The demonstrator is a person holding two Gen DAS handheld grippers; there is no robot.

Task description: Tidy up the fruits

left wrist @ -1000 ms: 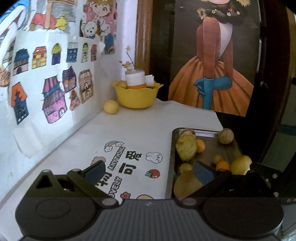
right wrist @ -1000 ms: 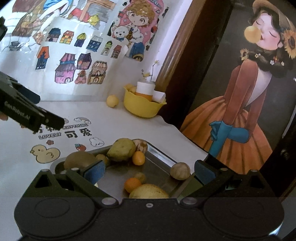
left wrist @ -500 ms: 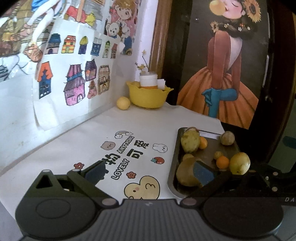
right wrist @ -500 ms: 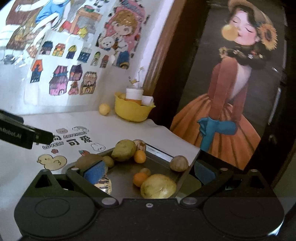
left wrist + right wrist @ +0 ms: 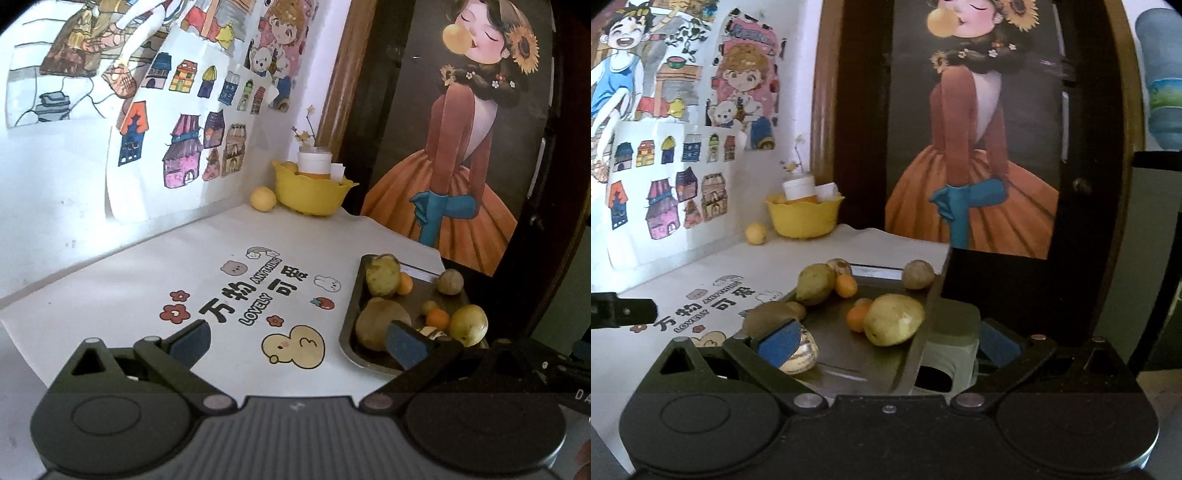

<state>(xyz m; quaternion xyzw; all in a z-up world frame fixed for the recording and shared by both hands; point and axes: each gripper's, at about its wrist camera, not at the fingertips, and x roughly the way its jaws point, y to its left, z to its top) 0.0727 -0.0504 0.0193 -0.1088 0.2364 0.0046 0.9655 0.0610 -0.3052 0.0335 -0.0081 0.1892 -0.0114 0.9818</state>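
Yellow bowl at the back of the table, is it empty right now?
No, the yellow bowl holds a white-capped container and a small yellow fruit at its rim.

Dull grey metal tray (image 5: 849, 354), faintly reflective on its floor. Matt white printed paper or cloth over the desk (image 5: 207, 258). Glossy yellow plastic bowl (image 5: 310, 192). Matt black plastic gripper bodies with soft-looking blue pads on the fingers (image 5: 779, 339). Smooth yellow-skinned fruit (image 5: 894, 319); rough brown one (image 5: 918, 278). Brown wooden frame (image 5: 343, 81). Paper drawings (image 5: 177, 140), slightly curled.
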